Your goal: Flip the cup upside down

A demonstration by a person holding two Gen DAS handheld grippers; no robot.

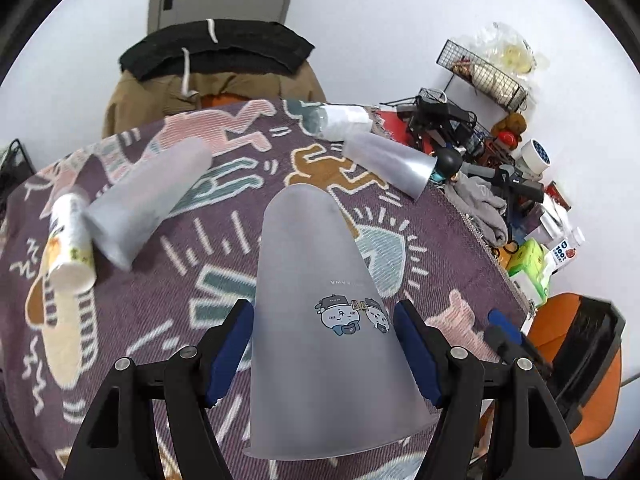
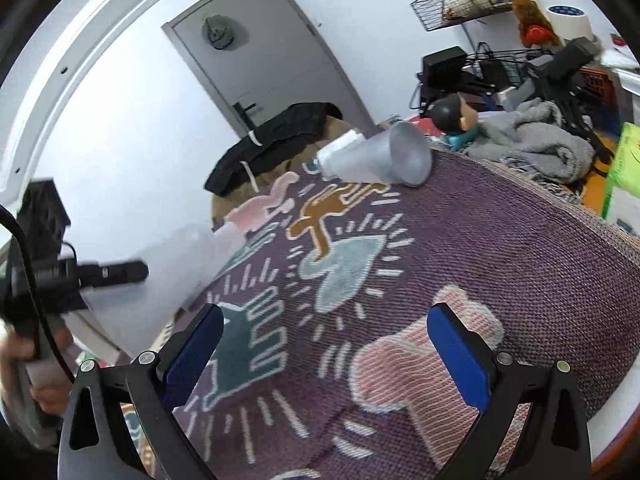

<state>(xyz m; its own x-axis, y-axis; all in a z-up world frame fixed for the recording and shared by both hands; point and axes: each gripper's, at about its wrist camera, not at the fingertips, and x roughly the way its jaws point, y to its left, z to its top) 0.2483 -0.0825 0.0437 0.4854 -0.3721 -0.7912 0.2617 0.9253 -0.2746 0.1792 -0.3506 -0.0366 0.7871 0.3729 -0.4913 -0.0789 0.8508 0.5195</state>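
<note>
The left gripper (image 1: 323, 344) straddles one frosted cup (image 1: 320, 312) standing rim-down on the patterned cloth (image 1: 208, 280), its pads beside the walls; contact cannot be judged. The right gripper (image 2: 326, 354) hangs spread over bare cloth, holding nothing. Four other cups lie toppled: two at left (image 1: 146, 196), two nested far right (image 1: 384, 158).

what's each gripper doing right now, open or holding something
Left gripper: fingers around the frosted cup, apparently gripping it.
Right gripper: open, empty, above the patterned cloth.
</note>
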